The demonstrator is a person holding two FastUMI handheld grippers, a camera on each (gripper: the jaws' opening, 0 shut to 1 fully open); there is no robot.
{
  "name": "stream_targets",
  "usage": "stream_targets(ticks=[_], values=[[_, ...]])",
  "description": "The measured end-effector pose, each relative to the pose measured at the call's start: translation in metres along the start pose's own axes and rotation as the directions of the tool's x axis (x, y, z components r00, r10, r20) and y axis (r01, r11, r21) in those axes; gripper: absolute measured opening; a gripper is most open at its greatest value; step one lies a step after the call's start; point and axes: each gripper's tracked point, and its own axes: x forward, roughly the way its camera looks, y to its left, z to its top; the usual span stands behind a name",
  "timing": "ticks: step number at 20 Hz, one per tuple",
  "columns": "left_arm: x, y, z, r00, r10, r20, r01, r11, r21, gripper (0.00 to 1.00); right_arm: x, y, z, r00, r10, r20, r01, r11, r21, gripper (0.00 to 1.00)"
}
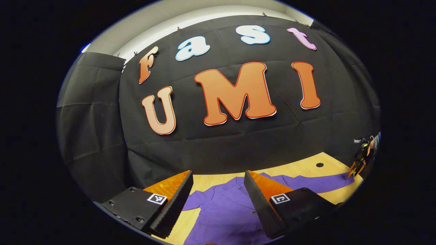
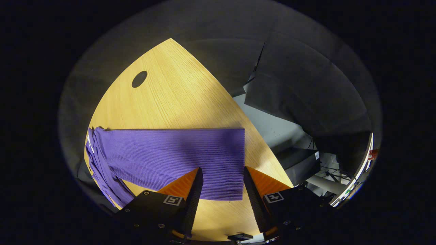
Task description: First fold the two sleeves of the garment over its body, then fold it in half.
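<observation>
Tools (image 1: pixel 218 190) (image 2: pixel 221 187) hover open above purple garment (image 2: pixel 170 156) on table (image 2: pixel 177 98).

garment (image 1: pixel 224 211): 1; tongs: 2 — left (image 1: pixel 218 197), right (image 2: pixel 221 194); table (image 2: pixel 177 98): 1; table hole (image 2: pixel 139 79): 1

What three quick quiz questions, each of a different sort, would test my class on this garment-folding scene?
1. True or false: the right gripper grips the sleeve.
2. The purple garment lies on a: A wooden table, B metal tray, C carpet.
3. Fill in: the sleeve lies ____ across the table, not yet folded over.

Key: 1 false, its fingers stand apart above the cuff; 2 A; 3 flat.
</observation>
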Motion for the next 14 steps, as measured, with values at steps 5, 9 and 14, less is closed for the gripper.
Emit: stream_targets(ticks=[5, 9, 14], values=[[0.006, 0.004, -0.009, 1.000, 0.010, -0.026, -0.010, 1.000, -0.008, 0.95, 0.007, -0.005, 0.005, 0.999, -0.035, -0.004, 0.035, 0.999, 0.029, 0.56], [0.010, 0.007, -0.013, 0.999, 0.011, -0.037, -0.012, 1.000, -0.012, 0.95, 0.000, -0.010, 0.012, 0.999, -0.038, 0.019, 0.038, 0.999, 0.038, 0.52], [0.013, 0.003, -0.015, 0.999, 0.002, -0.051, -0.003, 1.000, -0.013, 0.95, 0.009, -0.014, 0.014, 0.996, -0.089, 0.016, 0.089, 0.996, 0.010, 0.54]])
